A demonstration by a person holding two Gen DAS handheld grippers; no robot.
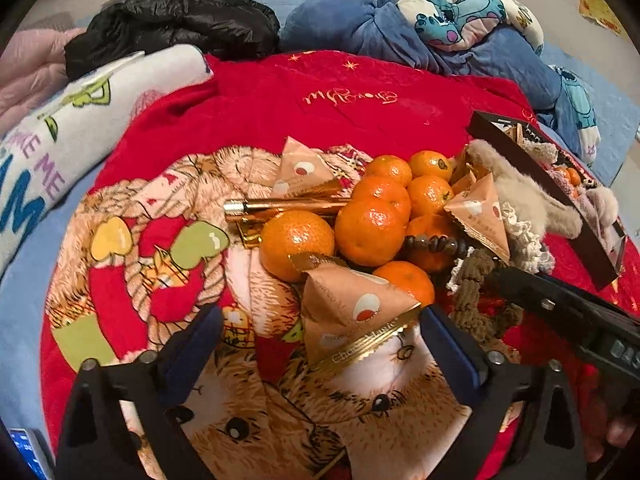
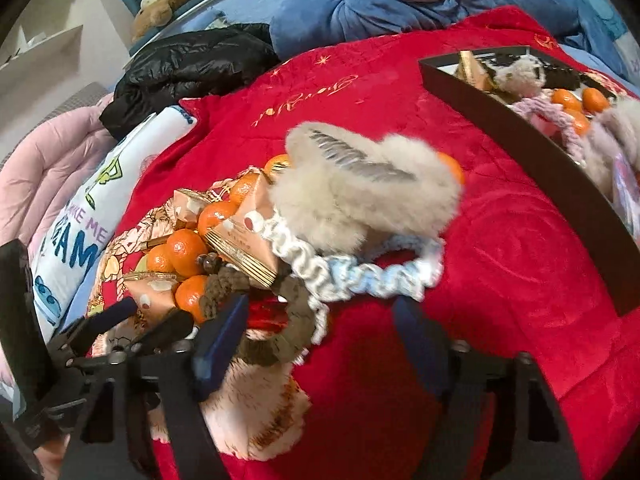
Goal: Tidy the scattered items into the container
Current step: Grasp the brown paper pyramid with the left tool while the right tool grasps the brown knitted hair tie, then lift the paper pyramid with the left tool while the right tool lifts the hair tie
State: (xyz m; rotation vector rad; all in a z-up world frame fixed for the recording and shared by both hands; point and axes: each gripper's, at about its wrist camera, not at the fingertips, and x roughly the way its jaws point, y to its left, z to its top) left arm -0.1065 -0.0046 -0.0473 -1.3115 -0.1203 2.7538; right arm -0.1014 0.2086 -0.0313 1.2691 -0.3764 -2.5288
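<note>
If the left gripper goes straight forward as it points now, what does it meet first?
Most likely the triangular chocolate packet lying between the open left gripper fingers, before the mandarins behind it.

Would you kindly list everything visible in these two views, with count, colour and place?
tangerines: about eight, orange, piled mid-blanket; a few more in the box
triangular snack packets: about four, peach and gold, around the pile
gold tube: one, left of the pile
furry hair clip: one, beige, atop the pile's right side
scrunchies: one white-blue, one brown, at the pile's near edge
bead bracelet: one, dark, among the fruit
box: one, dark, far right, partly filled
blanket: one, red
bedding and jacket: behind
left claw: open, around a packet
right claw: open, by the scrunchies
</note>
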